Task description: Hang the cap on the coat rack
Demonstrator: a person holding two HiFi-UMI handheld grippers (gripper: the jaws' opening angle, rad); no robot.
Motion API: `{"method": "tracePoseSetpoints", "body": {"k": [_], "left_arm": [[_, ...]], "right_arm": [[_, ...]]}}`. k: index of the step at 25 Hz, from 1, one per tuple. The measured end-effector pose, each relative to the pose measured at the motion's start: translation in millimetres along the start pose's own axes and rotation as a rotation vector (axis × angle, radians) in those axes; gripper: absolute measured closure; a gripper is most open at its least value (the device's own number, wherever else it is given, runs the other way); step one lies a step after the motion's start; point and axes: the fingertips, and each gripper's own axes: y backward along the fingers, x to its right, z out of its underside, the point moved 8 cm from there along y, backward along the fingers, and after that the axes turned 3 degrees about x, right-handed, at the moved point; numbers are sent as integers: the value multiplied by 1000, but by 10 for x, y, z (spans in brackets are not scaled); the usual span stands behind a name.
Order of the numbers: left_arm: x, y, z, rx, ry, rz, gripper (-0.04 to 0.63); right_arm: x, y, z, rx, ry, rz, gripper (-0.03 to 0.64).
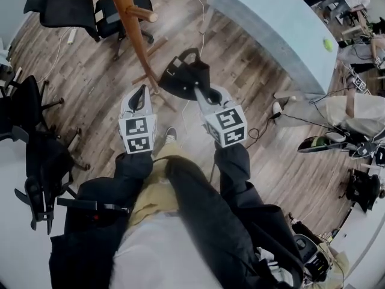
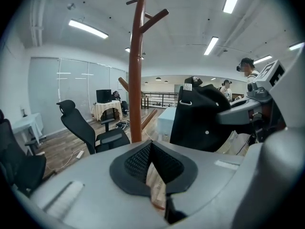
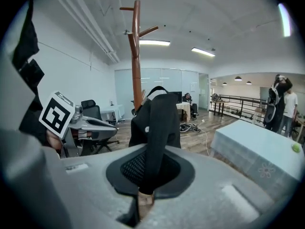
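A black cap [image 1: 186,74] hangs from my right gripper [image 1: 207,95], which is shut on its edge; in the right gripper view the cap [image 3: 159,123] rises straight out of the closed jaws of that gripper [image 3: 151,168]. The wooden coat rack [image 1: 135,35] stands just ahead and to the left, and its base is partly hidden behind the cap. The pole of the coat rack [image 3: 137,56] carries bare pegs near its top. My left gripper [image 1: 139,98] is beside the right one, shut and holding nothing. In the left gripper view, that gripper [image 2: 151,149] points at the coat rack [image 2: 136,80], with the cap [image 2: 198,118] to its right.
Black office chairs stand behind the rack [image 1: 66,8] and along the left [image 1: 30,119]. A table with a pale cloth [image 1: 271,23] and a green ball [image 1: 328,43] is at the right. Cables and gear [image 1: 337,140] lie on the wooden floor. People stand far off [image 3: 281,104].
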Motion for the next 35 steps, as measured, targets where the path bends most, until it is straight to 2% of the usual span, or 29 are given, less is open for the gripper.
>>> {"method": "tracePoseSetpoints", "body": {"k": [5, 9, 16, 19, 24, 29, 35], "left_arm": [[12, -91, 26, -19, 7, -12, 601], [-16, -116, 41, -31, 10, -20, 601], [-153, -230, -65, -30, 8, -31, 601], [-235, -240, -62, -39, -8, -55, 600], [-335, -252, -48, -52, 12, -85, 601], [-504, -219, -25, -66, 1, -118, 601], [-591, -270, -20, -67, 13, -111, 601]], "right_arm": [[196, -49, -140, -21, 89, -67, 607], [326, -60, -272, -17, 159, -83, 607], [390, -580, -256, -134, 285, -156, 607], [412, -813, -217, -165, 278, -198, 607], [481, -1120, -97, -220, 249, -260, 607], [567, -1363, 43, -275, 187, -309, 606], [561, -1622, 248, -315, 170, -348, 601]]}}
